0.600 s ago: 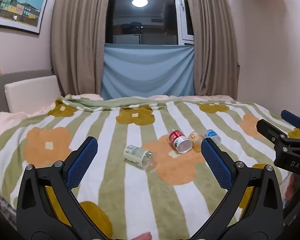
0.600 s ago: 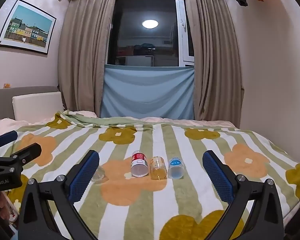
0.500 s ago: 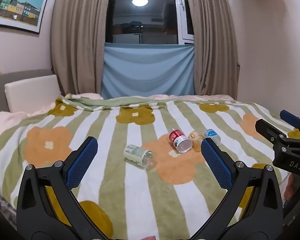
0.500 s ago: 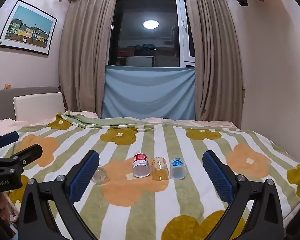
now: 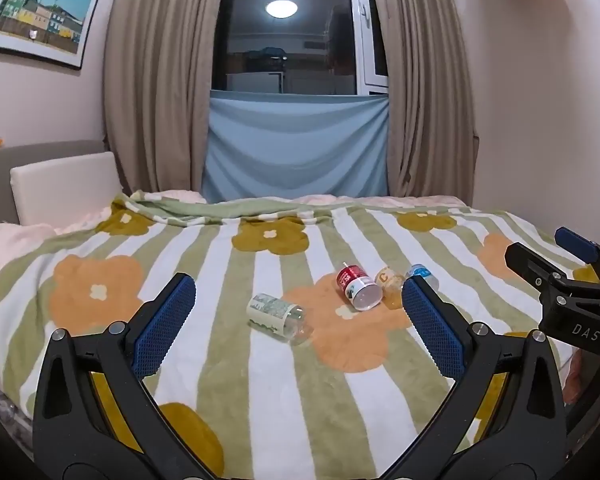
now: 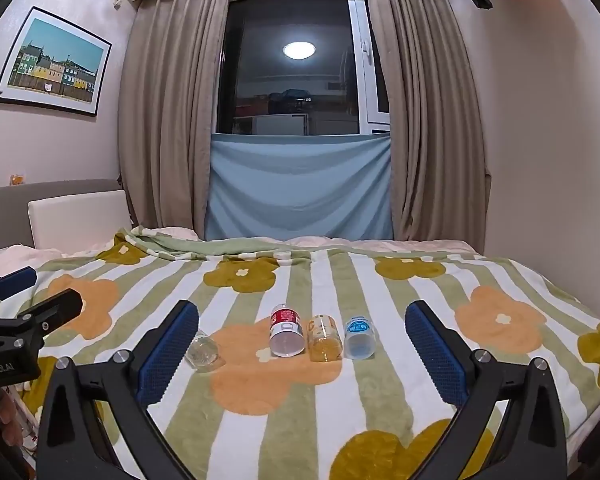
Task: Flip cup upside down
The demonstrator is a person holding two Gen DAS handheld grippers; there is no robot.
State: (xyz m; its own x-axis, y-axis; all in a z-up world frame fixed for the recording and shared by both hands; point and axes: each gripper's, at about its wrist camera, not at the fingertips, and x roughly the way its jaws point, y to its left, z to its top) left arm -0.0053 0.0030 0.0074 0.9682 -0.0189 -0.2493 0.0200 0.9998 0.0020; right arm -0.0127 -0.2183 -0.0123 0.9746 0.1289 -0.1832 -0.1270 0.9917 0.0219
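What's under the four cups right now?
All four, from the green-label cup to the red cup, lie tipped over on the flower blanket. The bed beneath the blanket is covered.

Soft warm indoor light, ceiling lamp (image 5: 281,8) reflected (dark window), sharp focus, fisheye-curved edges

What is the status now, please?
Left claw open, empty. Right claw open, empty. Four cups lie on their sides on the blanket; green-label cup nearest left claw. Nothing in the way.
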